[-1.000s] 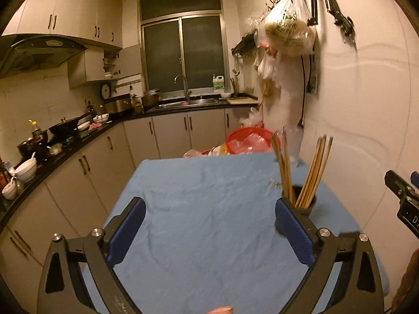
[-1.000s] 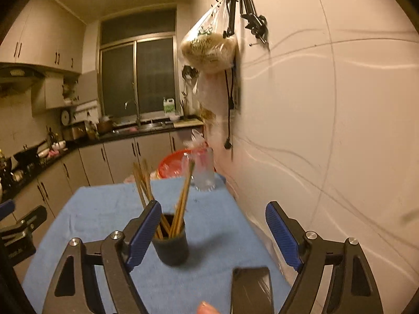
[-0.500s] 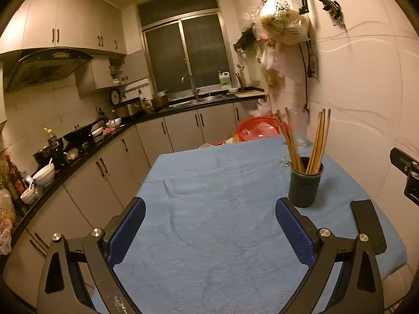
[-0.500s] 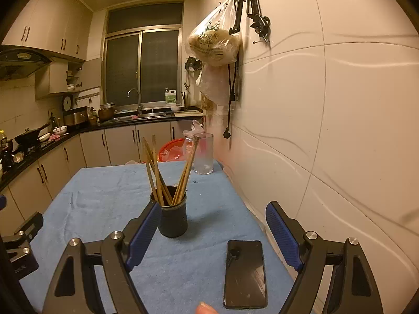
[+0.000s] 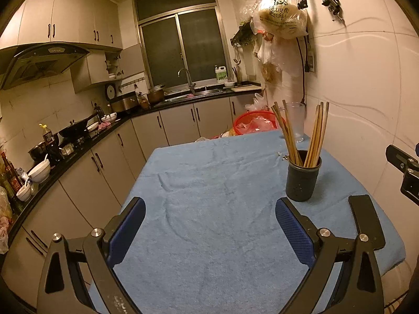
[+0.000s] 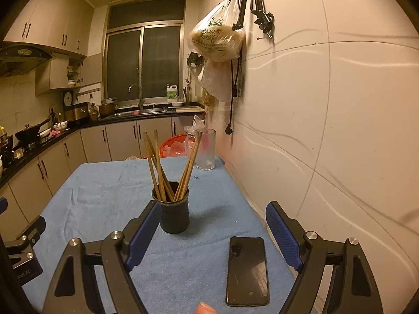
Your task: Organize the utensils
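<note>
The left gripper [image 5: 210,225] is held level above the blue cloth [image 5: 209,183], low in the frame, its blue-padded fingers spread wide with nothing between them. The right gripper [image 6: 213,231] is held likewise at the bottom of its view, its fingers spread wide and empty, with a phone [image 6: 247,270] lying on the cloth between them.

The chopsticks [image 6: 170,170] are seen standing in two leaning bundles inside a black cup [image 6: 174,217], just above the right gripper's left pad at centre frame; in the left view the cup [image 5: 302,178] sits at right of centre. A clear glass [image 6: 207,149] is placed further back near the wall.

Compared with a second ago, both grippers have been drawn back and raised: the cup, then partly hidden behind the pads, is now shown whole, and the phone is fully in view.
</note>
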Demonstrator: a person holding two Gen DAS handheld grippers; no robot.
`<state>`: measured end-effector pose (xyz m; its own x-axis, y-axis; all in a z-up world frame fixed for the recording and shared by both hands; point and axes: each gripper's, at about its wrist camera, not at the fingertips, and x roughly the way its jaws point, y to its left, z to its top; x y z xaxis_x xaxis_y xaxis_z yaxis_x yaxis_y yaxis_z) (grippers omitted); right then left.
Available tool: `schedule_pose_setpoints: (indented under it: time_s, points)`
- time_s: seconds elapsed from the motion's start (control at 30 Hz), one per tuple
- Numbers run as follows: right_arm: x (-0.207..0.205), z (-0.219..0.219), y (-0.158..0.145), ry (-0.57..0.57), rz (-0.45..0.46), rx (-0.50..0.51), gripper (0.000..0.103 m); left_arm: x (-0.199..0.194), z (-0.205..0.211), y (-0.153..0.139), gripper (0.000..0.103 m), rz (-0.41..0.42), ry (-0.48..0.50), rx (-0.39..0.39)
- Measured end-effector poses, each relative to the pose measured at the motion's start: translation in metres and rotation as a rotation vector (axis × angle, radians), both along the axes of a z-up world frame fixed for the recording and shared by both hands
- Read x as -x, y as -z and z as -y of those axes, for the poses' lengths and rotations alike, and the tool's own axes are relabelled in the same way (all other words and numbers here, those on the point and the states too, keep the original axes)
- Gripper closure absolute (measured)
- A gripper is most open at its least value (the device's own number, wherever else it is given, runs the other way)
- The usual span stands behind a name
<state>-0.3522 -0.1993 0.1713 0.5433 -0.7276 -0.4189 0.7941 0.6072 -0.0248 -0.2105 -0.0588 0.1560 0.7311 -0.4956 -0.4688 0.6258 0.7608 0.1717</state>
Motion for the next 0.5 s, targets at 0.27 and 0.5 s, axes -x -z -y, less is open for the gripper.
schedule_pose_setpoints:
  time_s: [0.27, 0.5]
  points:
    - [-0.0058, 0.0024, 0.0029, -0.004, -0.014, -0.010, 0.019, -0.0025, 0.0000, 0.0021, 0.004, 0.001, 0.000, -0.010]
    - [-0.0081, 0.0029, 0.0038, -0.005, -0.019, -0.012, 0.019, -0.0033, 0.0003, 0.0031, 0.004, 0.002, -0.003, -0.013]
